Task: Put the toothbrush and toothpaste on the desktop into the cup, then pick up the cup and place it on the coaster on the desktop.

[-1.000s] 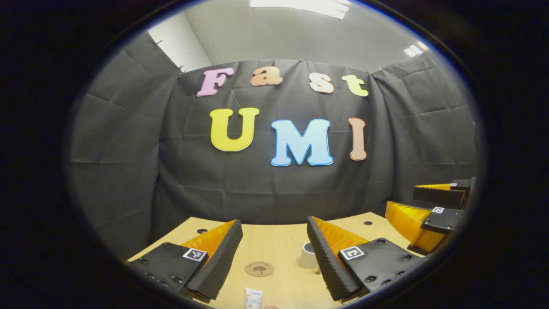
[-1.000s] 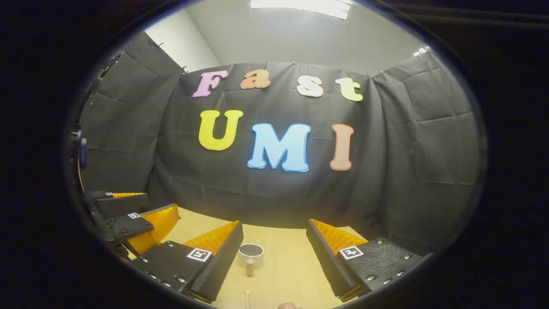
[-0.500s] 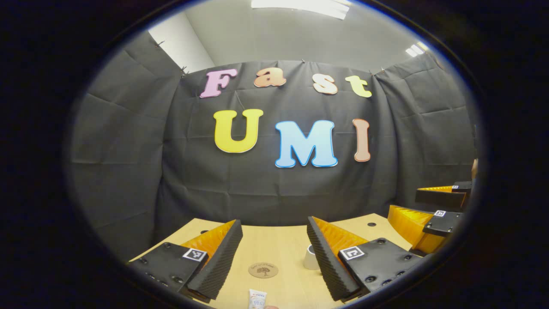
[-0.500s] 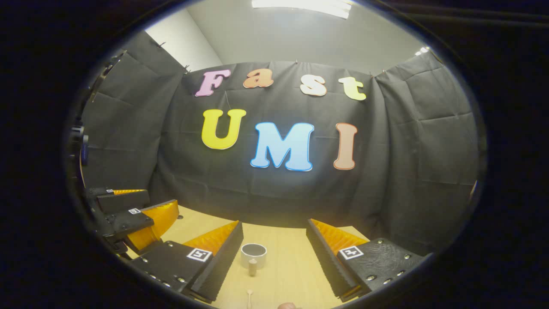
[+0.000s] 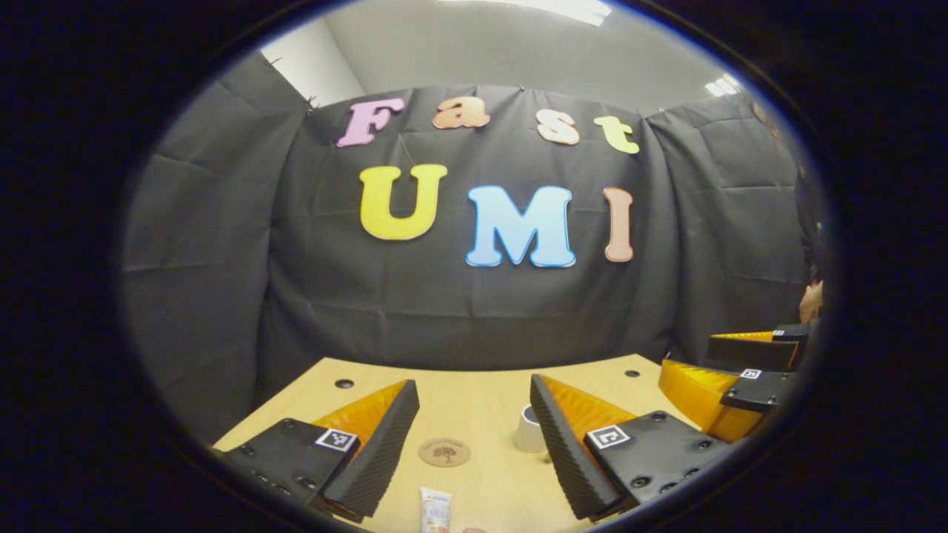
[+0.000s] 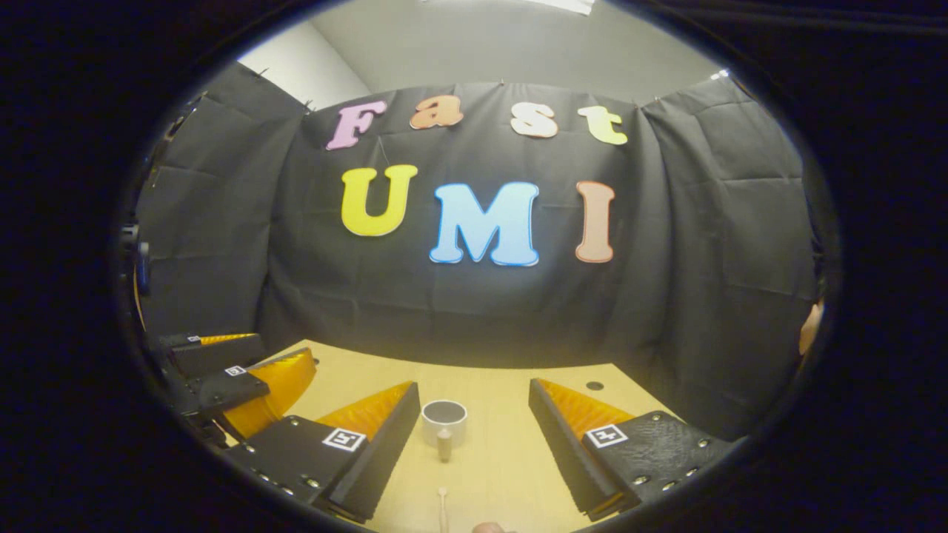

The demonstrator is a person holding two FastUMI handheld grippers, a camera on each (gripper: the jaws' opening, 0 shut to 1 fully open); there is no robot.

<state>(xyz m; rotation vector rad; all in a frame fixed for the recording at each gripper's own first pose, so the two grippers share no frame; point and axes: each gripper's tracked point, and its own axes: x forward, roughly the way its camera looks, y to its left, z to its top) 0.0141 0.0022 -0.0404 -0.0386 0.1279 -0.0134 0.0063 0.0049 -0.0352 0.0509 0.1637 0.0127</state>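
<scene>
Cup [image 6: 444, 420] stands upright between my right tool [image 6: 474, 444] fingers, untouched; toothpaste [image 5: 435, 511] and coaster [image 5: 444, 452] lie ahead of my left tool [image 5: 474, 444]. Both tools spread wide, grasping nothing.

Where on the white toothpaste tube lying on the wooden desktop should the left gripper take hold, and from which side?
Probably from above, across the flat body of the white toothpaste tube. It lies flat on the wooden desktop between the open left gripper's fingers, lengthwise along them; its near end is cut off from sight.
</scene>
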